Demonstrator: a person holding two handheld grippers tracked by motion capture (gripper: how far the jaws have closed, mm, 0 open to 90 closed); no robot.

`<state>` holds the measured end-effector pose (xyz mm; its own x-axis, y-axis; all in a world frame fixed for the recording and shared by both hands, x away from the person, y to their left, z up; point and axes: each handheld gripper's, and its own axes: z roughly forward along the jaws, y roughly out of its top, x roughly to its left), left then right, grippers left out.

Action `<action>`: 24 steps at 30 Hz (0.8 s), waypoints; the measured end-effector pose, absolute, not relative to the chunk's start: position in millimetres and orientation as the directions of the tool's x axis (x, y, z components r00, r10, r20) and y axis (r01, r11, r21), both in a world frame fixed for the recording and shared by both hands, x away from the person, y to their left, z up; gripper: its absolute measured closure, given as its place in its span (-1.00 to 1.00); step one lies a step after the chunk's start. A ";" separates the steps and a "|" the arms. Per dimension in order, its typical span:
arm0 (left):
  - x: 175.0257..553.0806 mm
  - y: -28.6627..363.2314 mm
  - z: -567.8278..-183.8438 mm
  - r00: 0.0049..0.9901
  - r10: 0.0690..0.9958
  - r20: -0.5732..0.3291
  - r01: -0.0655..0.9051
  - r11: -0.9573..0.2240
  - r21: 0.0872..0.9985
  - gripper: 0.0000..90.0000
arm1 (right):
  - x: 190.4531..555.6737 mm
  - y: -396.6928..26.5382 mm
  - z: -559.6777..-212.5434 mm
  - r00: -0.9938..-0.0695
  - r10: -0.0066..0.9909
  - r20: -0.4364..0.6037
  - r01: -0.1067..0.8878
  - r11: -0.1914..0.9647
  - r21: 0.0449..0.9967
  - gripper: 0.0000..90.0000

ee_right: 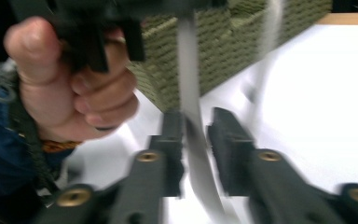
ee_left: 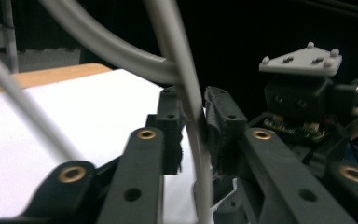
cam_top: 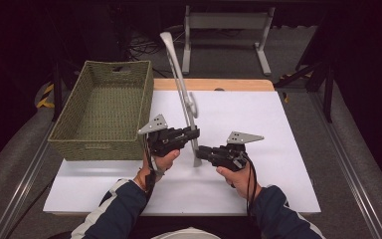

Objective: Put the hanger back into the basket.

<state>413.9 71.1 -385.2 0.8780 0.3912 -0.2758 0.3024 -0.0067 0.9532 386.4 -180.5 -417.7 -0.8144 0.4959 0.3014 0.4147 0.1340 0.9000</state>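
Note:
A long grey plastic hanger [cam_top: 181, 84] stands nearly upright, its lower end on the white table sheet [cam_top: 268, 124] and its hook end high over the table's back. My left gripper [cam_top: 195, 133] is shut on the hanger's bar [ee_left: 177, 42], which is pinched between the jaws [ee_left: 195, 119]. Just below it, my right gripper [cam_top: 200, 151] sits around the hanger's lower end [ee_right: 189, 70]. Its jaws [ee_right: 196, 135] are open: the bar lies against one pad, with a gap to the other.
A green woven basket [cam_top: 99, 149], empty, stands on the table's left half, close behind the left hand [ee_right: 70, 88]. A white metal stand [cam_top: 224, 22] is on the floor beyond the table. White sheet lies open to the right and in front.

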 end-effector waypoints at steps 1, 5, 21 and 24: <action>414.0 70.8 -382.4 0.879 0.400 -0.262 0.289 -0.009 0.957 0.81 | 385.8 -182.0 -417.6 -0.813 0.500 0.298 0.414 0.137 0.900 0.55; 412.4 69.6 -370.9 0.884 0.405 -0.235 0.269 -0.029 0.963 0.81 | 380.8 -193.0 -417.6 -0.810 0.525 0.263 0.401 0.168 0.901 0.39; 403.8 83.6 -321.1 0.868 0.488 -0.096 0.149 -0.070 0.986 0.81 | 364.3 -246.0 -411.3 -0.690 0.721 -0.066 0.222 0.298 0.928 -0.17; 401.4 89.4 -312.7 0.861 0.503 -0.080 0.135 -0.073 0.988 0.81 | 364.3 -247.7 -413.2 -0.682 0.727 -0.080 0.223 0.311 0.924 -0.22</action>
